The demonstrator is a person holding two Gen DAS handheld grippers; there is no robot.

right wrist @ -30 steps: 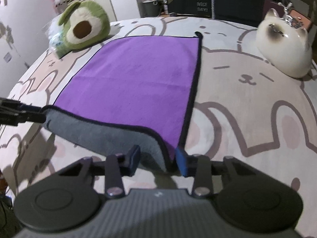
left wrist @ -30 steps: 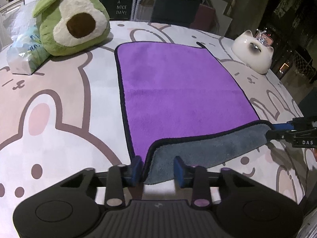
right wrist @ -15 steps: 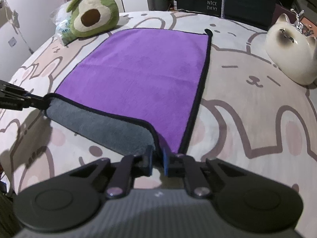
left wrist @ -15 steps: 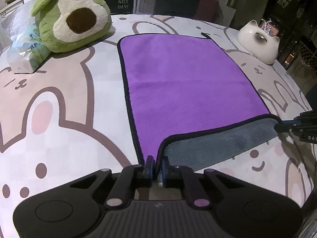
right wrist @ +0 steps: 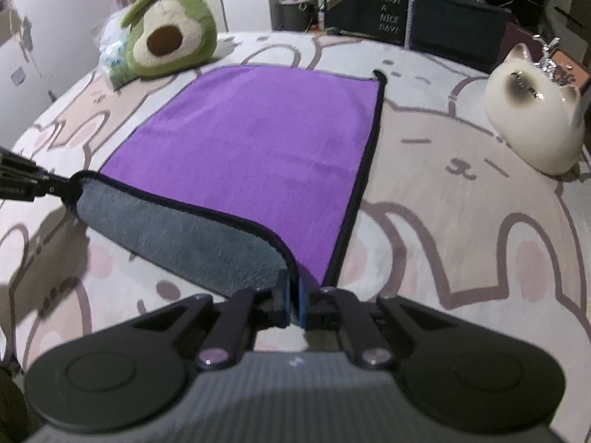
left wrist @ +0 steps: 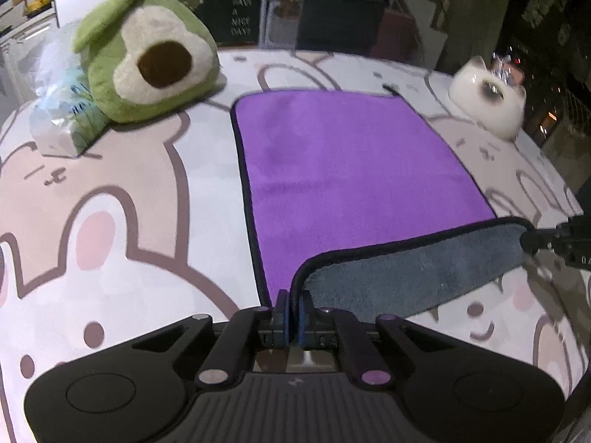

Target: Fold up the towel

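A purple towel (left wrist: 343,170) with black trim and a grey underside lies on the bunny-print cover; it also shows in the right wrist view (right wrist: 255,155). Its near edge is lifted, grey side (left wrist: 402,277) showing. My left gripper (left wrist: 291,308) is shut on the towel's near left corner. My right gripper (right wrist: 293,304) is shut on the near right corner. Each gripper's tip shows in the other's view, the right one (left wrist: 532,241) and the left one (right wrist: 55,188), holding the lifted edge.
A green avocado plush (left wrist: 144,59) and a plastic tissue pack (left wrist: 59,118) sit at the far left. A white cat figure (right wrist: 535,118) sits at the far right. Dark boxes and a sign (right wrist: 388,18) stand beyond the bed.
Both grippers closed on the near corners of the towel. The near edge has since lifted and moved a little toward the far side.
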